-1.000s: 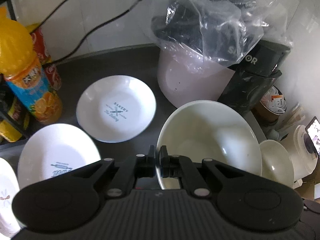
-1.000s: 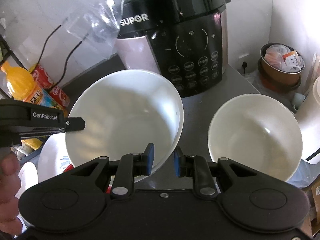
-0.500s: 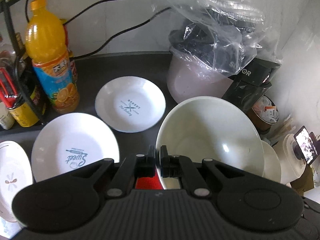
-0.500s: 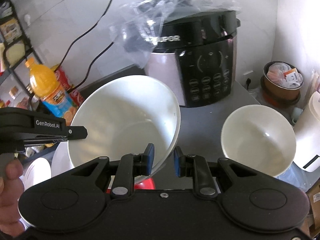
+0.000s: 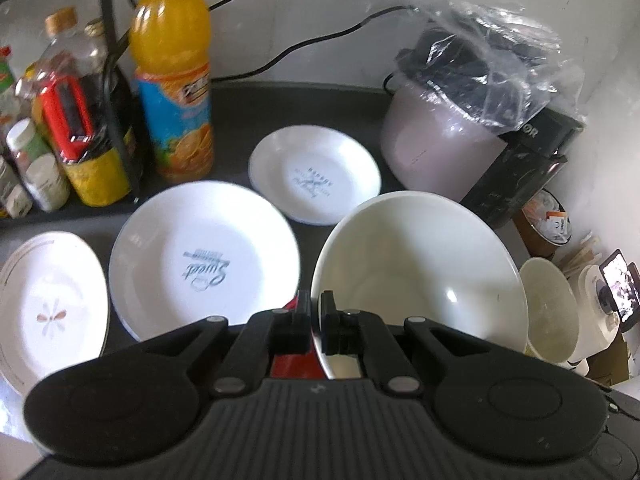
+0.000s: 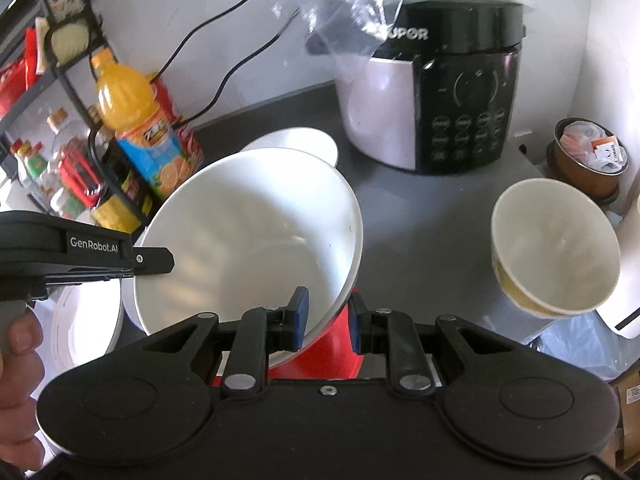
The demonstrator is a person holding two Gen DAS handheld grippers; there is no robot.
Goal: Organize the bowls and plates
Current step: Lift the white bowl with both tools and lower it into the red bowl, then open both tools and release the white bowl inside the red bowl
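Note:
My left gripper [image 5: 316,324] is shut on the rim of a large white bowl [image 5: 416,280] and holds it above the counter; the bowl [image 6: 256,236] and the left gripper [image 6: 154,258] also show in the right wrist view. My right gripper [image 6: 327,320] is open, its fingers on either side of the bowl's near rim, not clamped. A smaller cream bowl [image 6: 554,240] stands at the right [image 5: 550,312]. Three white plates lie on the counter: a small one [image 5: 314,178], a larger one [image 5: 204,258], and a flower-patterned one [image 5: 48,304].
A rice cooker [image 6: 444,96] under a plastic bag [image 5: 492,68] stands at the back right. An orange juice bottle [image 5: 174,76] and a rack of bottles [image 5: 60,136] stand at the left. A red object [image 6: 328,356] lies under the bowl. A brown pot [image 6: 588,164] sits at far right.
Both grippers and the large bowl have risen and drawn back from the counter, so more plates and the rack come into view. The left grip is unchanged.

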